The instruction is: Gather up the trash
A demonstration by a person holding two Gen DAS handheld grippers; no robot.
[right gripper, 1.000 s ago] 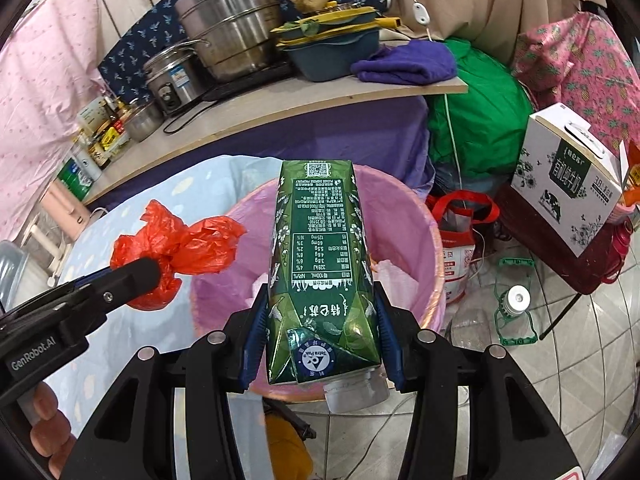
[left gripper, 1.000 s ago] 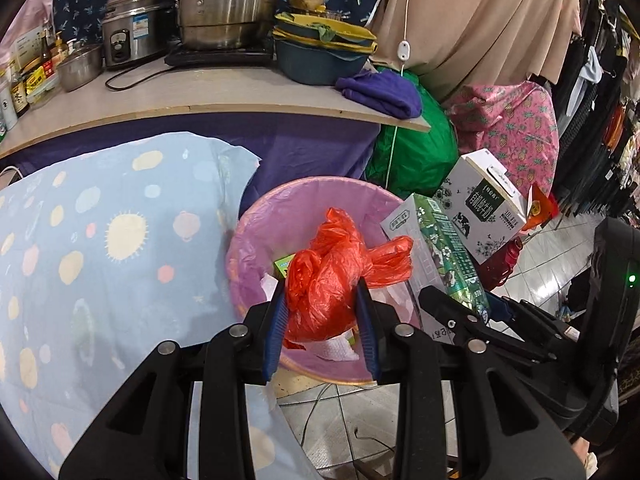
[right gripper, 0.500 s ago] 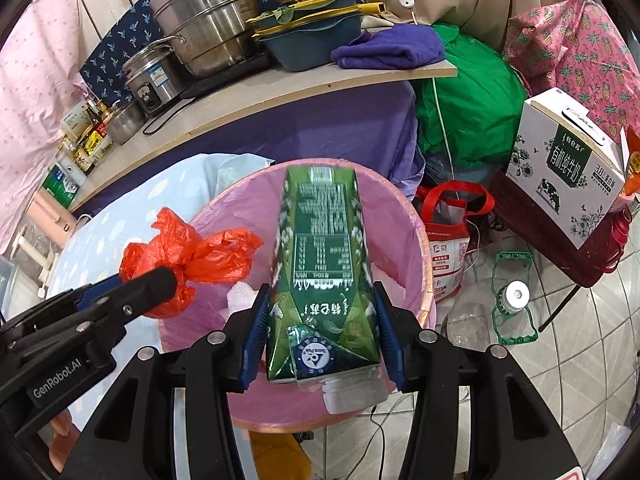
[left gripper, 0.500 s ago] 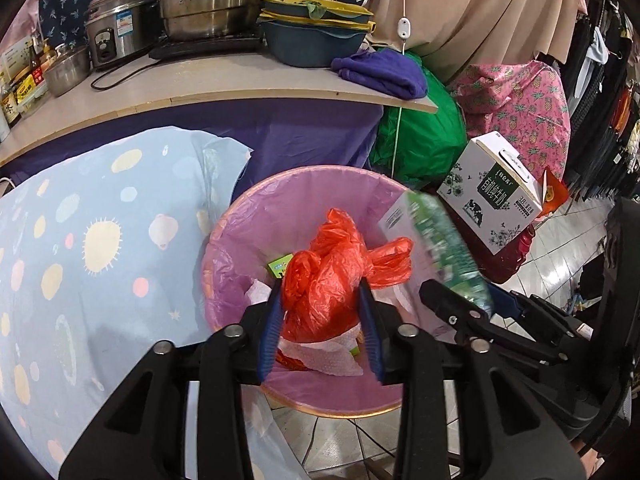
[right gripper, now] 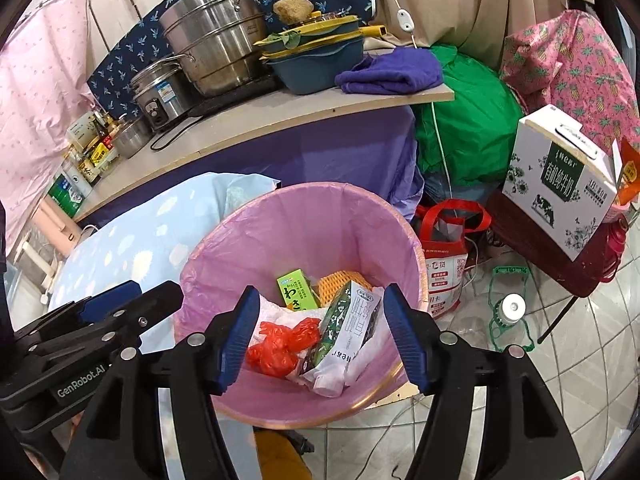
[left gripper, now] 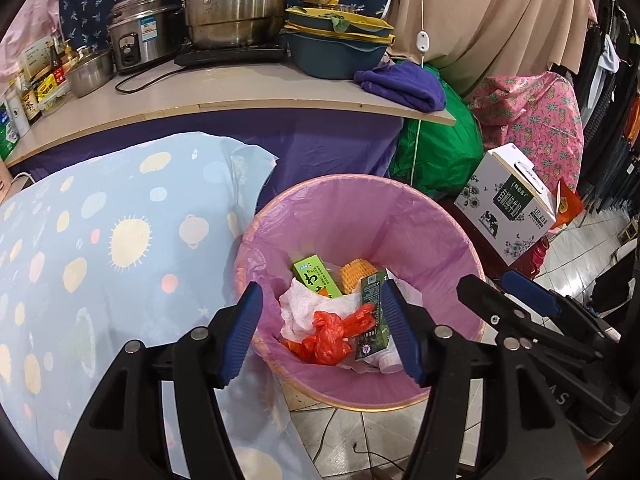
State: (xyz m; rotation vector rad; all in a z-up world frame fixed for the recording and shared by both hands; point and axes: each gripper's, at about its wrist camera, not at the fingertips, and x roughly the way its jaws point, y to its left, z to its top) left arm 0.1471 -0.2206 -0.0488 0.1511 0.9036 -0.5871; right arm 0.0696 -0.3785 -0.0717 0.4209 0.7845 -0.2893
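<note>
A bin with a pink liner (left gripper: 400, 216) (right gripper: 320, 216) stands on the floor below both grippers. Inside it lie a crumpled red plastic bag (left gripper: 328, 336) (right gripper: 280, 344), a green milk carton (left gripper: 372, 320) (right gripper: 348, 328), a small green box (left gripper: 316, 276) (right gripper: 296, 290), white tissue (left gripper: 300, 308) and a yellow piece (left gripper: 356, 274). My left gripper (left gripper: 324, 336) is open and empty above the bin's near rim. My right gripper (right gripper: 320, 336) is open and empty above the bin too; it also shows at the right of the left wrist view (left gripper: 520, 300).
A table with a blue spotted cloth (left gripper: 100, 240) is left of the bin. A shelf (left gripper: 240, 92) with pots stands behind. A white milk case (right gripper: 560, 176), a green sack (right gripper: 464, 136), a red bag (right gripper: 444, 248) and a bottle (right gripper: 508, 312) lie to the right.
Both grippers have opened. The red bag has dropped from the left gripper and the green carton from the right gripper into the bin.
</note>
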